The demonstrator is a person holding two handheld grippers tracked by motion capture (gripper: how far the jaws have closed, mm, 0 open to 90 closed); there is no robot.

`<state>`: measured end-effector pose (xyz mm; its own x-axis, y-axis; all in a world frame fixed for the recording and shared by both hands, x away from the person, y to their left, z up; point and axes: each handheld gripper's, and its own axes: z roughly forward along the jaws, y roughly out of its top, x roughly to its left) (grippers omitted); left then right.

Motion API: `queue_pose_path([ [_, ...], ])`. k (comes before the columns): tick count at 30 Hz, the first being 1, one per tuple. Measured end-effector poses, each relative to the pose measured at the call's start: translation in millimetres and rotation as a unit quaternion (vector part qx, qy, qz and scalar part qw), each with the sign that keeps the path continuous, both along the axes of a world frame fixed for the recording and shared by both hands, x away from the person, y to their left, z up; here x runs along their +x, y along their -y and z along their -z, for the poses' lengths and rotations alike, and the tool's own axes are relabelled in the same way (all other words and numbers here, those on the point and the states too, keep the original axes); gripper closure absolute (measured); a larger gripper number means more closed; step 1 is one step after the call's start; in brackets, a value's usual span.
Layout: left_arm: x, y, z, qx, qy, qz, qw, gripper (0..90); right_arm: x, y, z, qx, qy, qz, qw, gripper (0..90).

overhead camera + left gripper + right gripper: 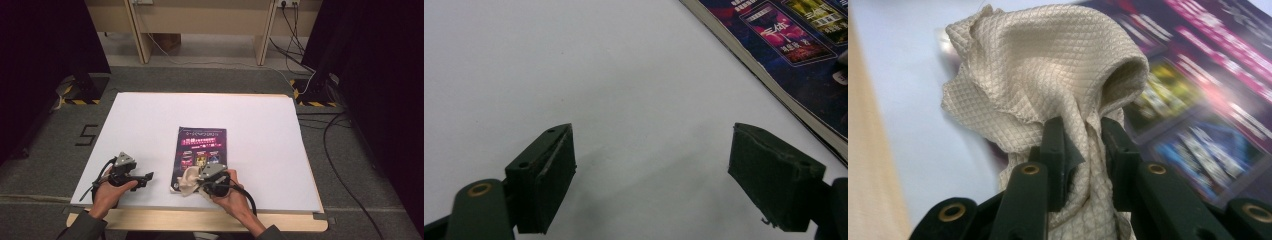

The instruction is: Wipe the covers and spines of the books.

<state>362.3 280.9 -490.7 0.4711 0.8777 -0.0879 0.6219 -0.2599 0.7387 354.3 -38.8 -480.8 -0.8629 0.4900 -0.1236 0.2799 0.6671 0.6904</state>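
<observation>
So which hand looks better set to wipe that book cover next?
The right. Its hand-held gripper is already shut on the cloth, which sits over the near end of the book. The left hand-held gripper is open with nothing between its jaws, above the white table beside the book.

Left gripper (142,178) rests low in the left hand (107,192), jaws spread wide apart. Right gripper (192,181), held in the right hand (231,196), has jaws pinched nearly together.
</observation>
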Motion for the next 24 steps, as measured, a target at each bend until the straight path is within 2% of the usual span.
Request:
queue_pose_path([
  [4, -0.2, 0.1, -0.1, 0.001, 0.0, 0.002, 1.0, 18.4, -6.1, -11.0, -0.4, -0.005, 0.002, -0.021, 0.9998, 75.2],
  [6, -0.2, 0.0, -0.1, 0.0, 0.0, 0.001, 1.0, 18.5, -4.9, -9.0, 0.5, 0.007, -0.007, -0.018, 0.9998, 75.2],
  [10, -0.5, -0.3, -0.2, 0.0, 0.0, 0.0, 1.0, 18.5, -2.5, 0.7, -0.3, 0.0, -0.003, -0.008, 1.0, 75.3],
  [16, -0.8, 0.2, 0.0, -0.001, 0.001, 0.002, 1.0, 18.4, 7.3, 27.4, -1.2, -0.008, 0.004, 0.038, 0.9993, 75.3],
  [21, -0.8, 0.5, -0.1, 0.001, 0.001, 0.002, 1.0, 18.4, 13.8, 51.4, -2.1, -0.013, 0.009, 0.074, 0.9971, 75.3],
  [24, -0.7, 0.8, 0.1, 0.001, 0.0, 0.004, 1.0, 18.4, 11.5, 57.8, -1.9, -0.01, 0.01, 0.077, 0.9969, 75.2],
])
